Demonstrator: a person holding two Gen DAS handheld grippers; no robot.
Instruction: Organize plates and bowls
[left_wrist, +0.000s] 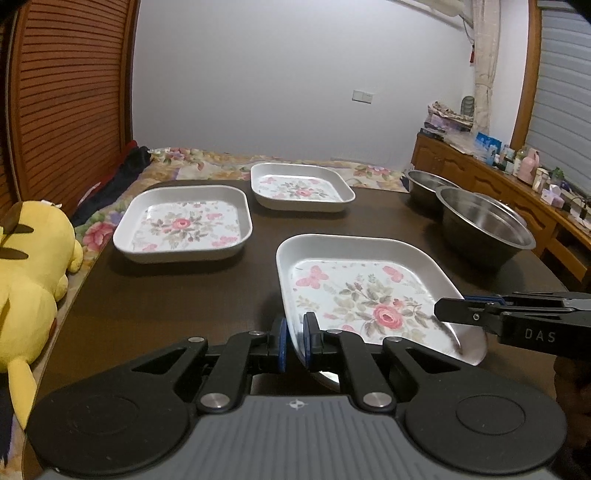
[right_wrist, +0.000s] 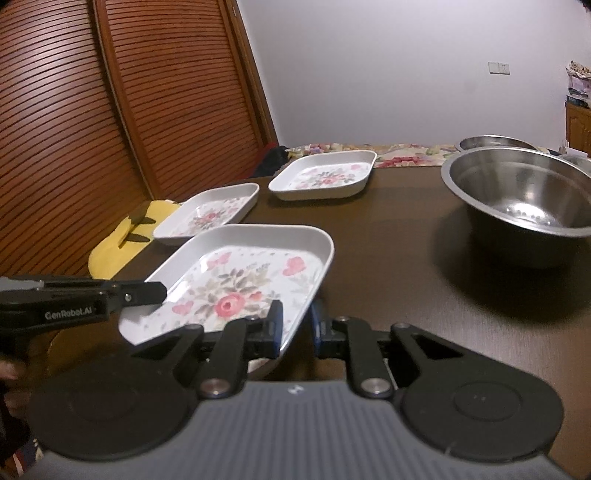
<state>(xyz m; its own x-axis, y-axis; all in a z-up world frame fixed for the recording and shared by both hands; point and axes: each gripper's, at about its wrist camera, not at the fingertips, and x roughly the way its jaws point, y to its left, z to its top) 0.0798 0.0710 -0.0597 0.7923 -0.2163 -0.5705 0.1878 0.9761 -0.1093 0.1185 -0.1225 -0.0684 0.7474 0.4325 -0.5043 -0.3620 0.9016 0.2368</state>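
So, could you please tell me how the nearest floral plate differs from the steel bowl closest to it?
The nearest floral plate is white, square and shallow; the steel bowl is bare metal, round and deep. The plate is tilted, with the left gripper and right gripper on its rim; the bowl sits untouched on the table. Both look empty.

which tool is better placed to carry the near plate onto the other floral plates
Left. The left tool grips the near square floral plate's rim on the side facing the two other floral plates; the right tool holds the opposite rim.
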